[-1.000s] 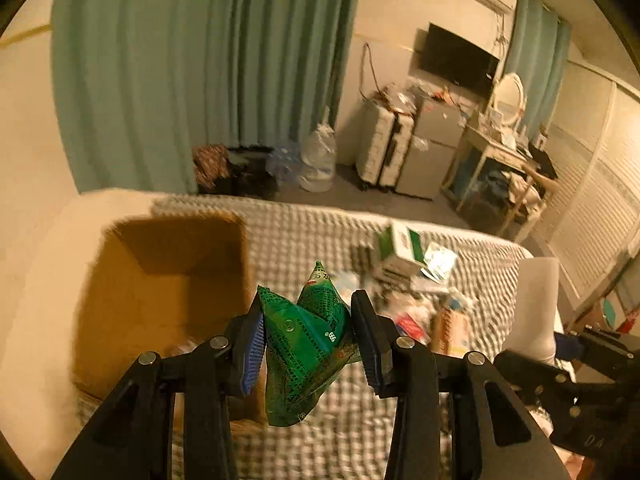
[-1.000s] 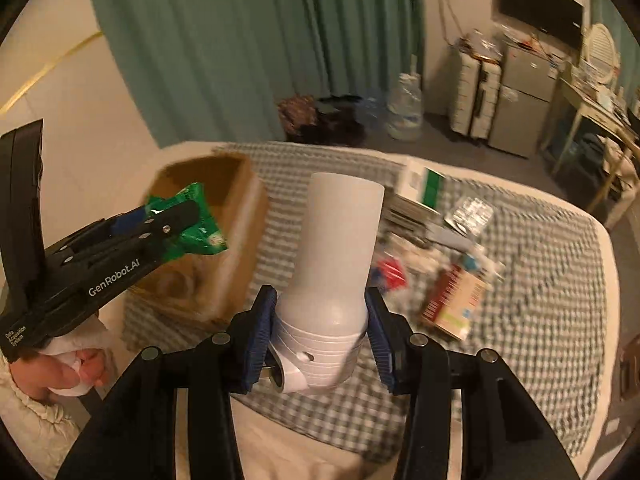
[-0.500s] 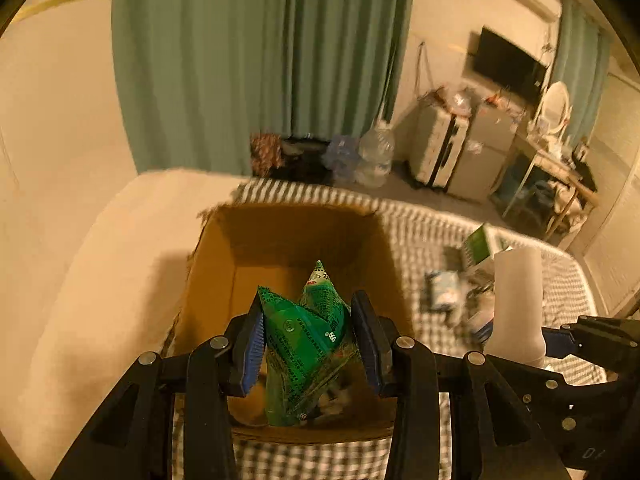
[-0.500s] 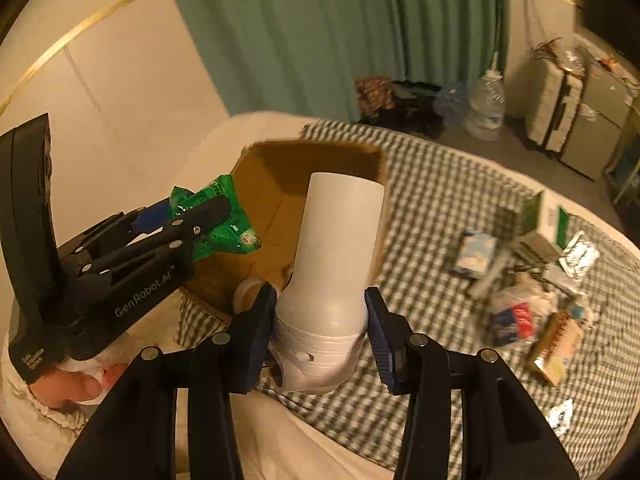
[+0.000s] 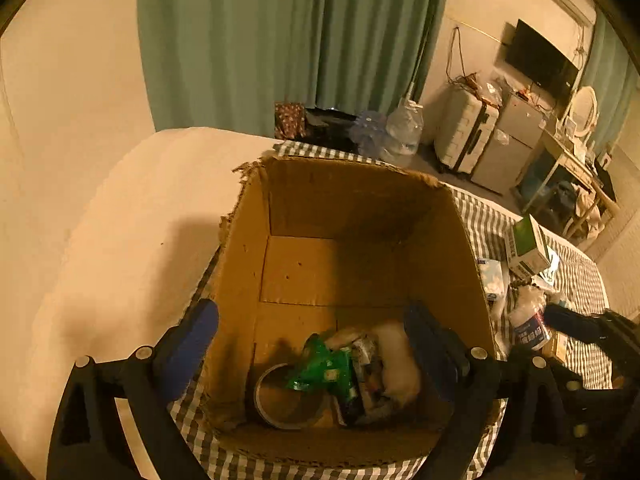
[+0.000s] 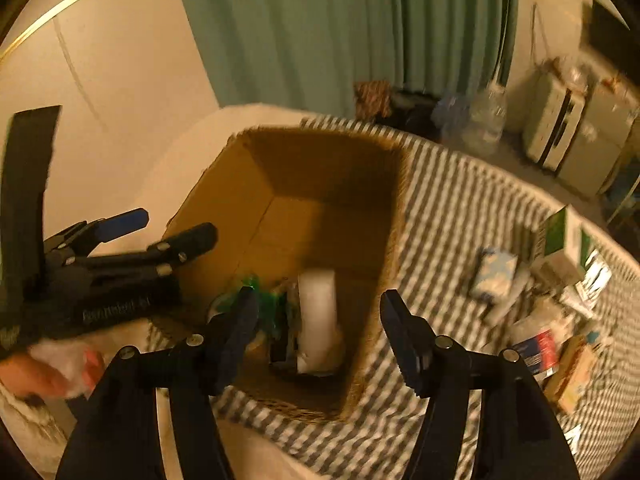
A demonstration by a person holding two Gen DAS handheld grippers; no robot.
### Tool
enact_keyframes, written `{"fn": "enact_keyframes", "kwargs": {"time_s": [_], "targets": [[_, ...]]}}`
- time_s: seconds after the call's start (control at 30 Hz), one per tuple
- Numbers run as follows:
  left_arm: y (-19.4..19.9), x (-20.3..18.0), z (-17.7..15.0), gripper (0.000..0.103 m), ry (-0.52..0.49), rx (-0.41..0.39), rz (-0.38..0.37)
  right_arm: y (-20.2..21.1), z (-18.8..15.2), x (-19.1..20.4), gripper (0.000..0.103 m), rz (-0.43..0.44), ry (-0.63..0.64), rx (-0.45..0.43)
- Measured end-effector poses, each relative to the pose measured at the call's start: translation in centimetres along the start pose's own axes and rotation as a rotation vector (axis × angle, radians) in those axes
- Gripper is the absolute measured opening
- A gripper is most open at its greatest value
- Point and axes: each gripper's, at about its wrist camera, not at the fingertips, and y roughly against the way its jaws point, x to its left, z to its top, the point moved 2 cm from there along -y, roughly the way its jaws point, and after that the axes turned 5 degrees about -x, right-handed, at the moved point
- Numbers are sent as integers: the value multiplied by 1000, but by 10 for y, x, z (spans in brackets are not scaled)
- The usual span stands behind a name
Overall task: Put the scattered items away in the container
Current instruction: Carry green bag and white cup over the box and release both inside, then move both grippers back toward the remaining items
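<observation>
Over the cardboard box (image 5: pixel 240 264) on a checked bedspread (image 6: pixel 460 208), jaws opening, nothing gripped.

Left gripper (image 5: pixel 312 344) and right gripper (image 6: pixel 316 316) spread apart; green packet (image 5: pixel 324 368) and white bottle (image 6: pixel 318 312) lying loose inside the box.

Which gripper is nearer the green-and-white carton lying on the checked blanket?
Right. The right gripper, jaws opening, hangs over the cardboard box on the side facing the green-and-white carton. The left gripper, also opening, is over the box's far side.
</observation>
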Motion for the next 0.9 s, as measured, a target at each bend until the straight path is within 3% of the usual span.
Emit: {"fn": "enact_keyframes", "kwargs": {"time_s": [0.17,0.4,0.63,0.9], "targets": [[14,-15,-6,96,-20,-16,-3,35,-10,-18,63,-121,31,-88],[65,-91,-22,98,-155,-104,-97,105,-40,-60,63,-289,-4,-200],[98,-170,-53,102,-244,-146,-198,160,-73,-111,65,-322,-106,-252],[83,-249,-94,103,-296,-156,-220,174,-103,-173,66,-372,-200,-254]]}}
